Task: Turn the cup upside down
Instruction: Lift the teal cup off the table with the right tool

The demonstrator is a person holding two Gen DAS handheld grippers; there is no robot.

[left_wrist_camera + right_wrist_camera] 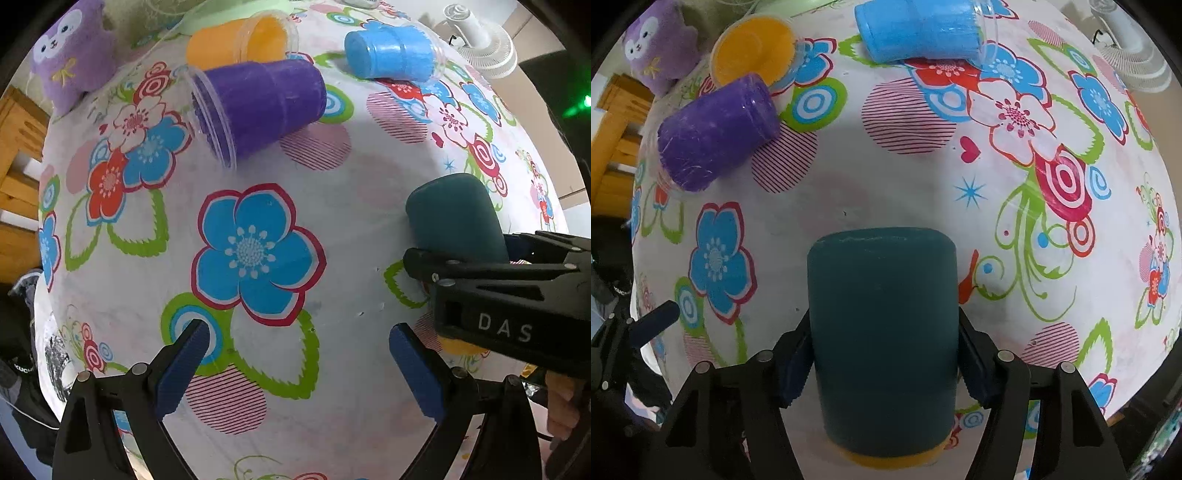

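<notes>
Right gripper (884, 363) is clamping the dark teal cylindrical cup with a yellow band at its near end (882, 339); its blue-padded jaws are pressing both sides of the cup's body. The cup is sitting low and centre in the right wrist view, closed end pointing away from the camera, over the white flower-printed tablecloth covering the table (960, 192). Whether the cup is touching the cloth cannot be told.

Left gripper (299, 365) is hovering above the same table with its jaws spread wide and nothing between them, a large blue printed flower showing in the gap. In the left wrist view the teal cup (456, 218) and the right gripper (509, 291) are lying to the right of the left gripper.

Beyond the teal cup, three more cups are lying on their sides: a purple plastic cup (716, 136) far left, an orange plastic cup (753, 48) just behind and touching it, and a light blue plastic cup (919, 31) farther back. A purple plush toy (655, 42) is sitting at the far left edge. A white fan (480, 40) is standing off the table's far right.
</notes>
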